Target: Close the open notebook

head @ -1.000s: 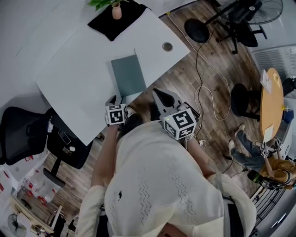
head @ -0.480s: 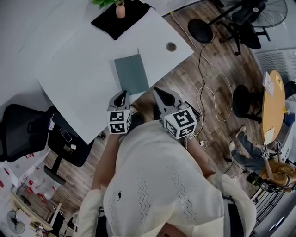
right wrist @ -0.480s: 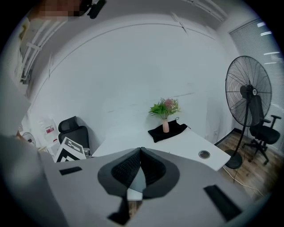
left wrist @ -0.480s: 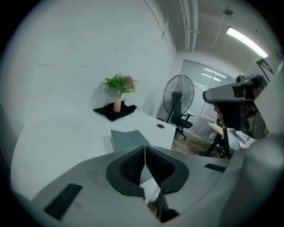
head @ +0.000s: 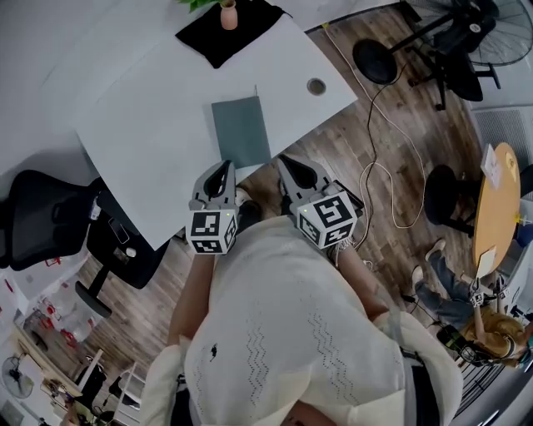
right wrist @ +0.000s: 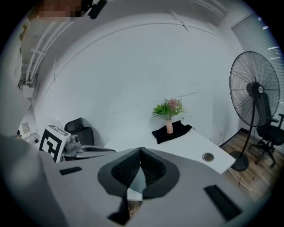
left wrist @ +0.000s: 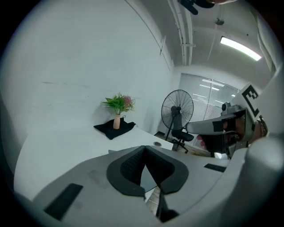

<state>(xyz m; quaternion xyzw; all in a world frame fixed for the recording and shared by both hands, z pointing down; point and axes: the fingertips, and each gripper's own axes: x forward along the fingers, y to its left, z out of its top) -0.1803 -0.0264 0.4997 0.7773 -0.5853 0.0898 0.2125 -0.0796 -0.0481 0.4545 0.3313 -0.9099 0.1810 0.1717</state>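
Observation:
The notebook [head: 241, 131] lies flat on the white table [head: 150, 141] near its front edge, showing only a plain grey-green cover. My left gripper [head: 223, 170] hovers just off the table edge, below the notebook's near left corner, jaws shut with nothing in them. To its right, my right gripper [head: 287, 162] hangs over the wooden floor by the notebook's near right corner, also shut and empty. In the left gripper view the pads meet at the left gripper [left wrist: 144, 150]. The right gripper [right wrist: 141, 153] shows the same in its own view. Neither touches the notebook.
A black cloth [head: 229, 32] with a pink vase of flowers [head: 227, 14] sits at the table's far end. A round cable hole [head: 316, 86] is near the right corner. A black office chair [head: 46, 229] stands left. Cables [head: 391, 179] and a fan [right wrist: 257, 95] stand to the right.
My left gripper has drawn back from the table edge toward my body. The right gripper has barely moved. The notebook lies as before.

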